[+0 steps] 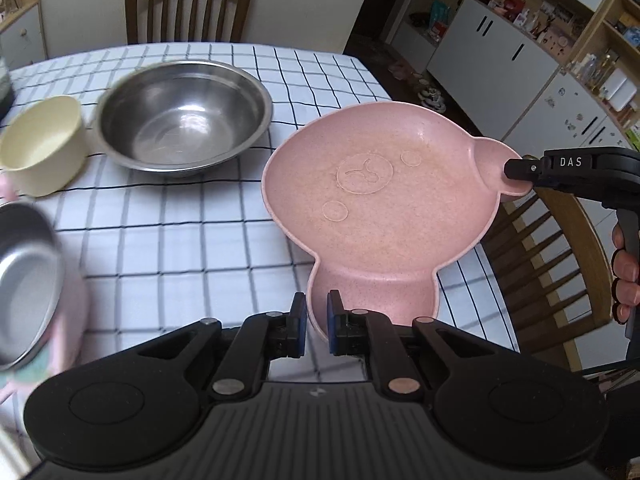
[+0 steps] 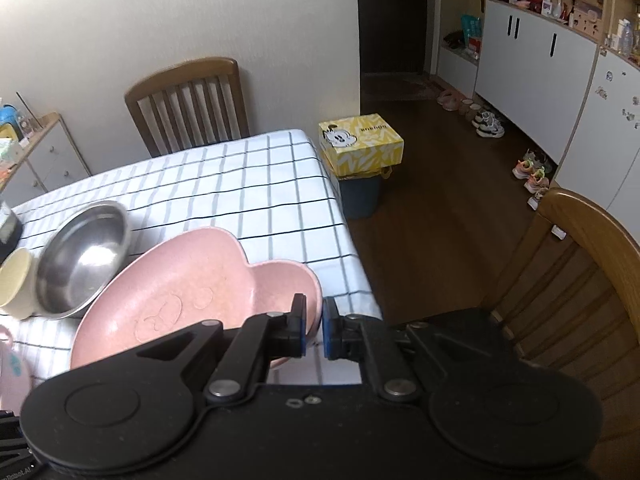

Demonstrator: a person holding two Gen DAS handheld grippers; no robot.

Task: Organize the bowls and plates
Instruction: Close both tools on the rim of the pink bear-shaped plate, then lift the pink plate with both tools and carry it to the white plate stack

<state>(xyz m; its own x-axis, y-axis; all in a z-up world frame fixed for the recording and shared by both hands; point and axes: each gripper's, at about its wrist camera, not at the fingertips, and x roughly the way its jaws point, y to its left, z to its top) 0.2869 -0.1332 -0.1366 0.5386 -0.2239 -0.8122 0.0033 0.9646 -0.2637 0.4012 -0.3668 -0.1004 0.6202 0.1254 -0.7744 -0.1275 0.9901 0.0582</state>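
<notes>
A pink bear-shaped plate (image 1: 384, 200) is held up above the checked tablecloth (image 1: 180, 248), near the table's right edge. It is held by both grippers at once. One round ear of the plate is pinched by the left gripper (image 1: 317, 322), with the rim squeezed between its blue pads (image 1: 332, 320). The other ear is pinched by the right gripper (image 1: 516, 172), which is seen coming in from the right side in the left wrist view. Part of a hand (image 1: 626, 276) is seen around that gripper's handle.

In the left wrist view, the plate's long side runs from the near ear up and away toward the far side of the table. The bear face is turned up, and the plate is tipped a little. In the right wrist view, the plate's rim is gripped tight by the right gripper (image 2: 314, 326).

A steel bowl (image 1: 184, 116) is set on the cloth to the left of the plate, well apart from it. A cream bowl (image 1: 42, 144) is placed just beside the steel bowl. A blurred pink-sided metal bowl (image 1: 28, 288) is seen at the left edge.
</notes>
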